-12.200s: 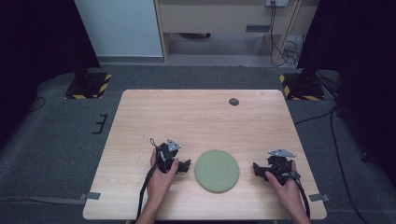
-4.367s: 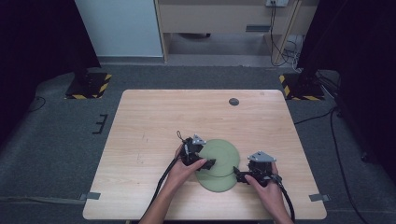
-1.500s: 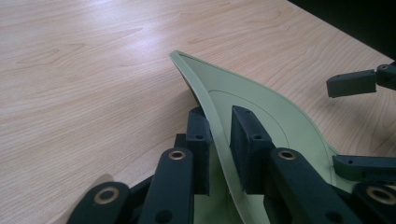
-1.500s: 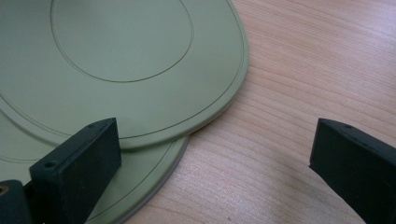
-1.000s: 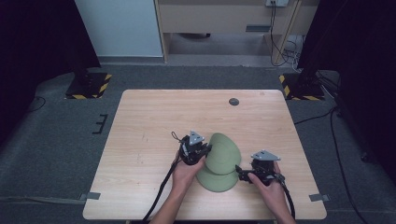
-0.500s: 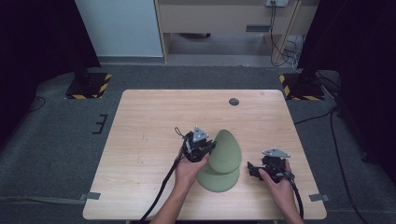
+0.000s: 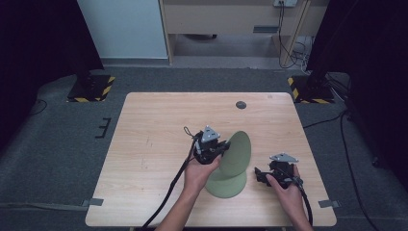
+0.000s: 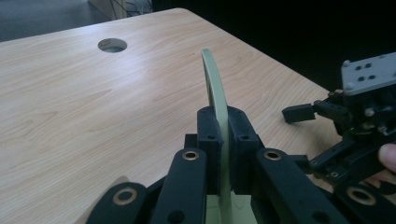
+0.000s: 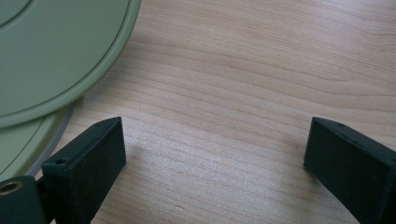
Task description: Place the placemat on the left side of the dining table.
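Upper plate [image 7: 236, 153] stands tilted on edge above the lower plate [image 7: 226, 185], which lies flat on the table [image 7: 154, 130]. Left gripper [image 7: 215, 150] sits left of both; right gripper [image 7: 262, 175] sits right, apart.

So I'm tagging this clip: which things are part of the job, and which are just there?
In use: upper green plate, tilted up in left gripper; lower green plate, flat; right gripper, open beside them.

Just there: table, its cable hole.
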### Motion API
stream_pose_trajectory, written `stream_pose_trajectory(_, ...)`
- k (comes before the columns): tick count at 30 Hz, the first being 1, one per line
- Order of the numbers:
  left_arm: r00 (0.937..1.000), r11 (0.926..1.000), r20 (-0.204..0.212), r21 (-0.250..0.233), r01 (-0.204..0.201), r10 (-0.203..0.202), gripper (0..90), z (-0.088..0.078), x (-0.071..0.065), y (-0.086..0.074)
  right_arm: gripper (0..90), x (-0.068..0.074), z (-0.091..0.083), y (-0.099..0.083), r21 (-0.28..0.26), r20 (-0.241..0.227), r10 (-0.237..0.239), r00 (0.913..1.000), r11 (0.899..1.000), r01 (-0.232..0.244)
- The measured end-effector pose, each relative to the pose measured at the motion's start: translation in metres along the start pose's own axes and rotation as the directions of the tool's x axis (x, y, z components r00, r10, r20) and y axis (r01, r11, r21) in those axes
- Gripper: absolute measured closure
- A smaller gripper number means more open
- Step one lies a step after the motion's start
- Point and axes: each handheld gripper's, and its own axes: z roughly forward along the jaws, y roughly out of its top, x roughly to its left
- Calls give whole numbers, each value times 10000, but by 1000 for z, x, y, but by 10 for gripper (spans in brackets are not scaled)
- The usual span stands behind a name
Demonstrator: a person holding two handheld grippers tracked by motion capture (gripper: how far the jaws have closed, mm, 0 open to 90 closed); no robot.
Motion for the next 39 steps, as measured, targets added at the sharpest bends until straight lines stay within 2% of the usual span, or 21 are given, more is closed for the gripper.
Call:
stream_pose_trajectory(4, 9999, 9999, 127, -77, -66, 67, 855, -1, -3, 7, 57, 0, 0, 0, 3, -10, -43, 10000, 10000, 43)
stream_pose_trajectory(13, 9996, 9995, 112, -167, -256, 258, 855, 2, -8, 18, 57, 0, 0, 0, 23, -44, -10, 10000, 10000, 11)
stream_pose_trajectory(17, 9997, 9995, 38, -197, -246, 247, 856, 5, -7, 22, 58, 0, 0, 0, 32, -63, 7, 10000, 10000, -7)
stream_pose_trajectory(21, 10000, 9989, 4, -463, -83, 83, 856, 6, -3, 26, 56, 0, 0, 0, 43, -63, 70, 10000, 10000, -69)
stream_pose_trajectory(26, 9999, 9991, -138, -419, -63, 58, 856, 9, 2, 32, 54, 0, 1, 0, 24, -46, 134, 9999, 9999, -133)
stream_pose_trajectory(29, 9987, 9990, -338, -245, -385, 376, 856, 12, 2, 38, 53, 1, 1, 0, 57, 13, 47, 10000, 10000, -47)
stream_pose_trajectory(32, 9983, 9986, -381, -246, -460, 451, 856, 15, 3, 43, 50, 1, 1, 0, 77, -3, 30, 10000, 10000, -30)
stream_pose_trajectory(37, 9975, 9985, -461, -106, -538, 532, 856, 21, 6, 48, 48, 1, 1, 0, 81, -23, 48, 10000, 10000, -48)
stream_pose_trajectory(39, 9981, 9991, -466, -128, -407, 401, 856, 23, 8, 49, 48, 1, 1, 0, 77, -19, 62, 10000, 10000, -62)
